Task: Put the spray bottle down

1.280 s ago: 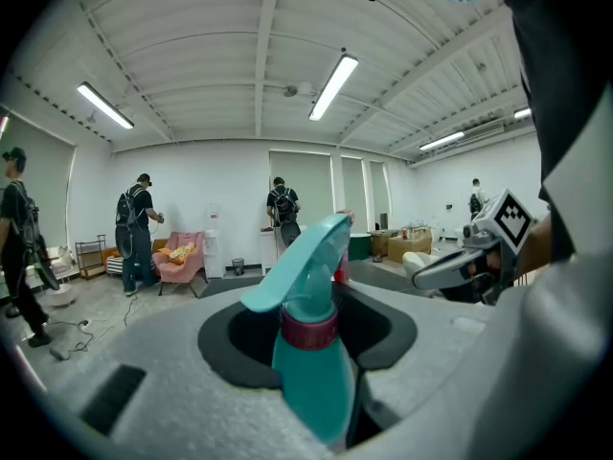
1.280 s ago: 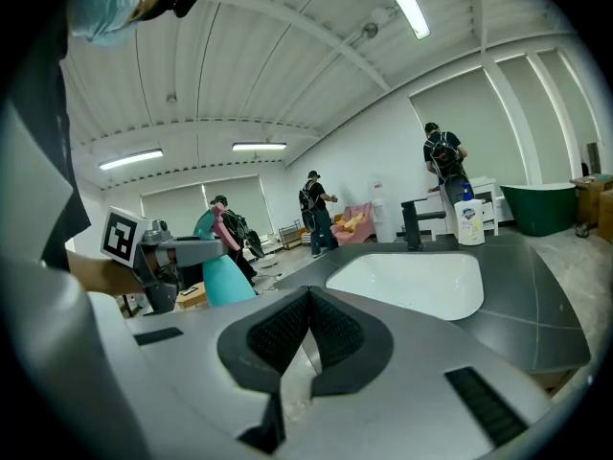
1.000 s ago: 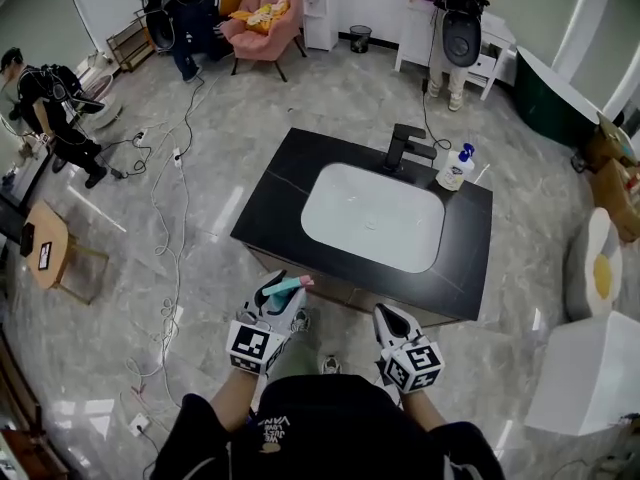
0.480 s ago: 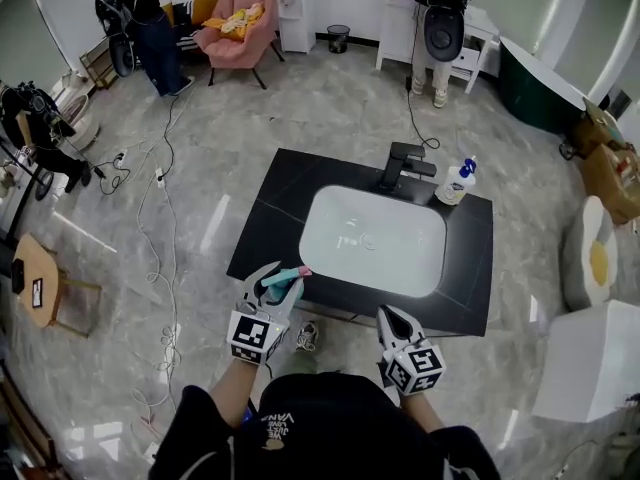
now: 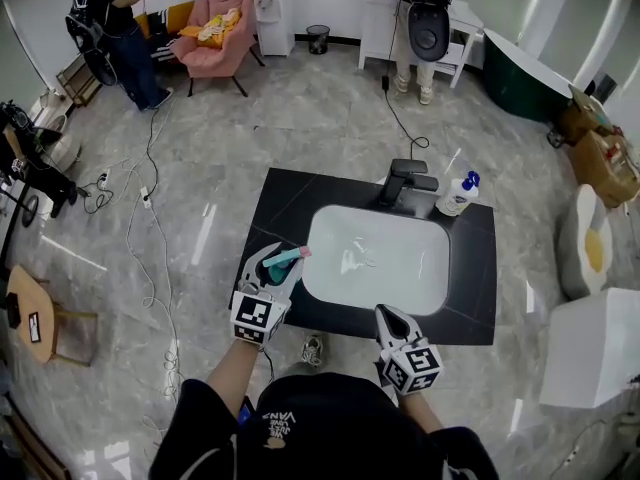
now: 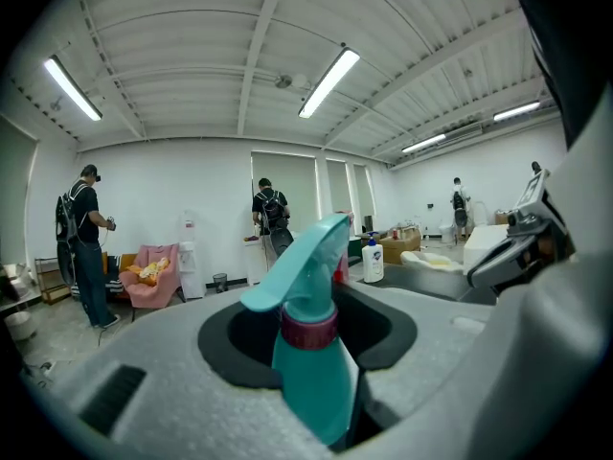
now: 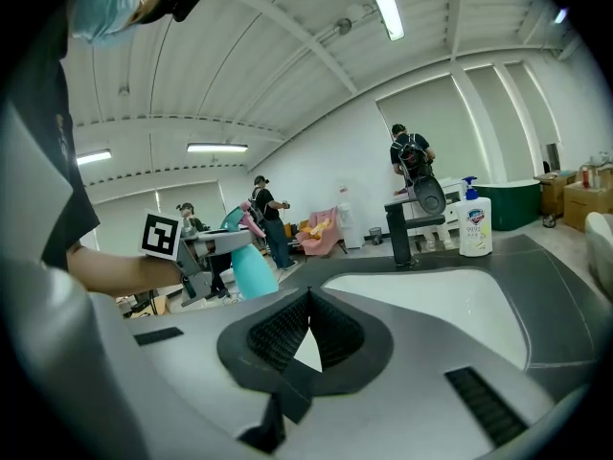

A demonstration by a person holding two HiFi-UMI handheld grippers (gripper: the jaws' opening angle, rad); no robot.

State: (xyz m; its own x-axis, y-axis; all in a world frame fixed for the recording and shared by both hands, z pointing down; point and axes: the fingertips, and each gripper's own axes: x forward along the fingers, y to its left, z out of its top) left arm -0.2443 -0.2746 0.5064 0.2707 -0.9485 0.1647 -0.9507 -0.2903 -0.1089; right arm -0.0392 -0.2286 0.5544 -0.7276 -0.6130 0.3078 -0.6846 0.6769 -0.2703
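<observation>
The spray bottle (image 5: 285, 260) is in my left gripper (image 5: 275, 271), whose jaws sit partway closed and pinch the teal body below its dark red collar. In the left gripper view the bottle stands roughly upright between the pads, trigger head on top. From the head view the gripper hangs over the near left corner of the black counter (image 5: 275, 208), just beside the left rim of the white basin (image 5: 380, 258), with the pink nozzle tip pointing right toward the basin. I judge the bare black strip left of the basin to be the landing spot, lying under and slightly ahead of the gripper, so what is left is mostly a descent with the base kept level. My right gripper (image 5: 392, 318) hangs at the counter's near edge, further from that strip, jaws pressed together at the tips with nothing between them.
</observation>
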